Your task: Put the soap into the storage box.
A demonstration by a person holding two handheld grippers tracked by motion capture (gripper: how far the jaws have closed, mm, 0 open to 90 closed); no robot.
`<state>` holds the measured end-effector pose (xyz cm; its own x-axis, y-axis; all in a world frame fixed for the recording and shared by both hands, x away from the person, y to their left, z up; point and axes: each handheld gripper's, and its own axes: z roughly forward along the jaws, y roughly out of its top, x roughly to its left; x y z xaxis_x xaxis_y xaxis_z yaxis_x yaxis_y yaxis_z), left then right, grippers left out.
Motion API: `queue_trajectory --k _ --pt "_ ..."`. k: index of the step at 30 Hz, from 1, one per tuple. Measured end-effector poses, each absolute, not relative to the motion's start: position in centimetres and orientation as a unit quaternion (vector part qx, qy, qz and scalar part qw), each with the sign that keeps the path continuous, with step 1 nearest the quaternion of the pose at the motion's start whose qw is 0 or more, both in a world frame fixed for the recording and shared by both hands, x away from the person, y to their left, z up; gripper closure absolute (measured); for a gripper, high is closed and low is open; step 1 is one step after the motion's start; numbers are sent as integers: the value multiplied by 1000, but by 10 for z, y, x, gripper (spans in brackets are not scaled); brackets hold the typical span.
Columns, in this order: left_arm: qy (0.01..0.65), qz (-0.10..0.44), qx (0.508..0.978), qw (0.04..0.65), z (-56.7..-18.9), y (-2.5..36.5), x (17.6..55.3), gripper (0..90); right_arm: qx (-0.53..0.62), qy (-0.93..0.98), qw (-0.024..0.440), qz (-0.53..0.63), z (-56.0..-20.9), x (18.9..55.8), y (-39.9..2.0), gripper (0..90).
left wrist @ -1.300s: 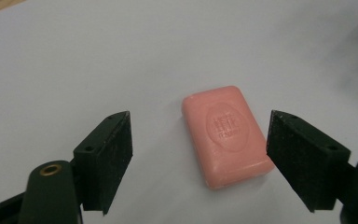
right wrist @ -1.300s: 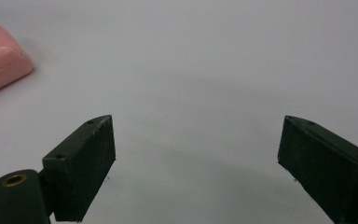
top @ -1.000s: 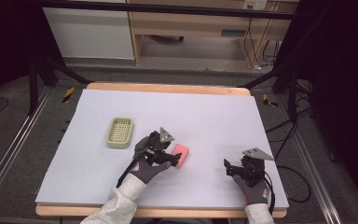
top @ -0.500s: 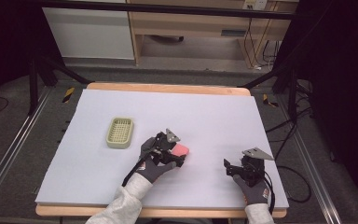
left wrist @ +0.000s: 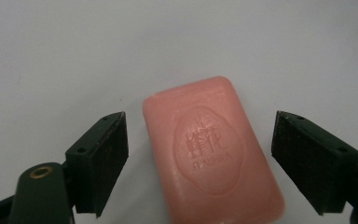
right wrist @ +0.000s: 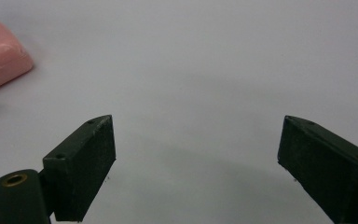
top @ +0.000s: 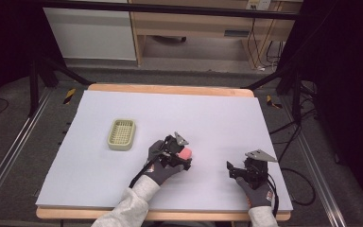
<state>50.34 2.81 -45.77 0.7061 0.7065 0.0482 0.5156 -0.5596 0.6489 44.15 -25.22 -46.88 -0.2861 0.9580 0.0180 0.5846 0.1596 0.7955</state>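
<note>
High view: pink soap bar (top: 185,153) lies flat on the worktop (top: 217,118), right at the tip of the left hand-held gripper (top: 179,153); the right hand-held gripper (top: 236,170) sits well apart, off to the soap's right, so left is clearly the nearer one. Green soap dish (top: 122,134) is off to the soap's left, empty as far as I can tell at this size. Left gripper view: soap bar (left wrist: 212,149) sits between the jaws, which have just been opening and now stand wide with a gap each side, no pad contact. Its long axis runs roughly along the gripper's line of sight, slightly skewed, so the jaws would close across the narrow width. Right gripper view: jaws apart, nothing between them; soap corner (right wrist: 2,51) at far upper left.
</note>
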Motion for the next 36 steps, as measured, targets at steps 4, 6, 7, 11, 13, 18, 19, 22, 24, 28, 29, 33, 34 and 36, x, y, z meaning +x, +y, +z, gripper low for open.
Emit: queue_trajectory --k 4,6,7,11,13,18,19,22,24,28,29,33,34,36 --pt "351 153 873 302 -461 27 504 198 540 716 257 361 -469 442 -252 114" --pt "352 151 873 303 -462 27 503 206 539 717 257 360 -469 442 -252 114" --pt "351 147 875 300 -463 29 503 226 539 717 258 360 -469 442 -252 114" --pt "350 144 875 302 -462 29 501 278 538 718 258 359 -469 442 -252 114" --pt "347 145 876 301 -462 29 500 288 538 718 257 359 -469 442 -252 114" --pt "348 147 875 302 -461 33 499 347 538 718 256 360 -469 442 -252 114" --pt "348 146 876 301 -461 33 499 352 538 718 256 360 -469 442 -252 114" --pt "348 152 874 302 -461 33 499 326 537 718 259 359 -469 442 -251 114" --pt "347 150 875 304 -460 32 501 297 537 719 259 359 -469 442 -251 114" --pt "350 145 876 298 -461 27 505 288 538 719 254 360 -469 442 -251 114" --pt "349 145 877 297 -462 26 506 290 539 718 254 360 -469 442 -251 114" --pt "352 146 878 288 -465 22 508 322 538 719 252 361 -469 442 -251 115" --pt "353 149 879 285 -466 22 509 337 538 719 252 361 -469 442 -251 115" --pt "354 141 880 284 -467 23 510 351 538 720 251 361 -469 442 -251 115"
